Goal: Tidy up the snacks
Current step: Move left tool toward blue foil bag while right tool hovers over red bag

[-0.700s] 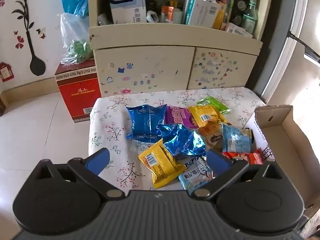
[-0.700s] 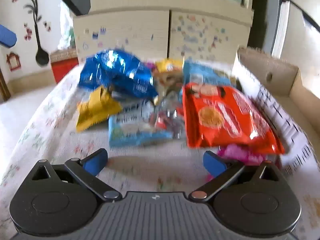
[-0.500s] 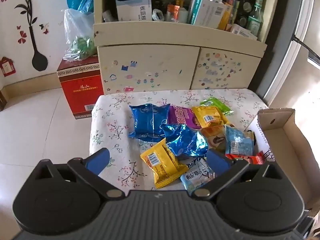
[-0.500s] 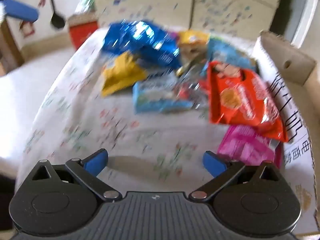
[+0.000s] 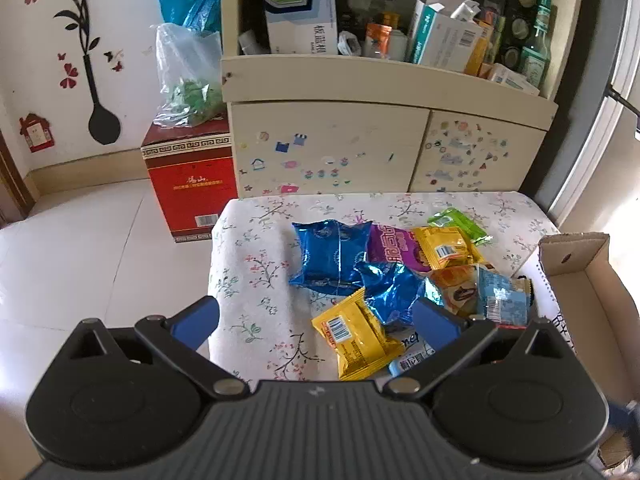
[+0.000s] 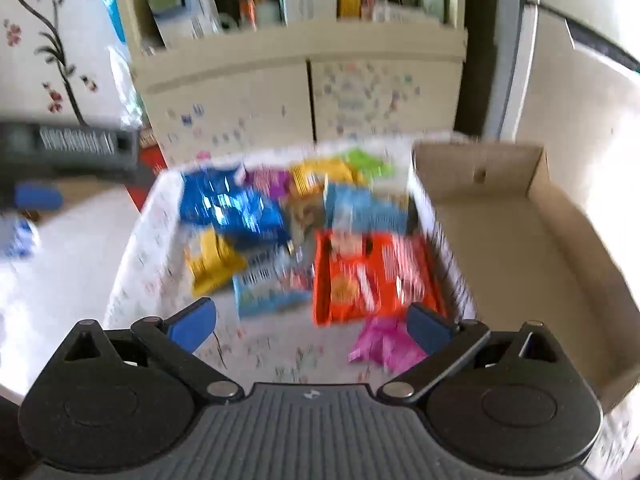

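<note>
Several snack packets lie in a heap on the flowered tablecloth [image 5: 256, 280]: a blue foil pack [image 5: 332, 256], a yellow pack [image 5: 354, 334], a purple one [image 5: 390, 246] and a green one [image 5: 456, 222]. My left gripper [image 5: 316, 322] is open and empty, held above the table's near left part. My right gripper [image 6: 310, 326] is open and empty above the near edge. In its blurred view, an orange pack [image 6: 372, 276] and a pink pack [image 6: 384, 344] lie next to the empty cardboard box [image 6: 520, 248].
The open cardboard box [image 5: 580, 280] stands at the table's right side. A cream cabinet [image 5: 360, 144] with cluttered shelves stands behind the table. A red carton [image 5: 192, 188] with a plastic bag on it sits on the floor at left. The left gripper [image 6: 40, 196] shows at the right view's left edge.
Both grippers have risen and pulled back from the snacks. The right view has tilted up, now showing the whole box and the cabinet. Both grippers stay open.
</note>
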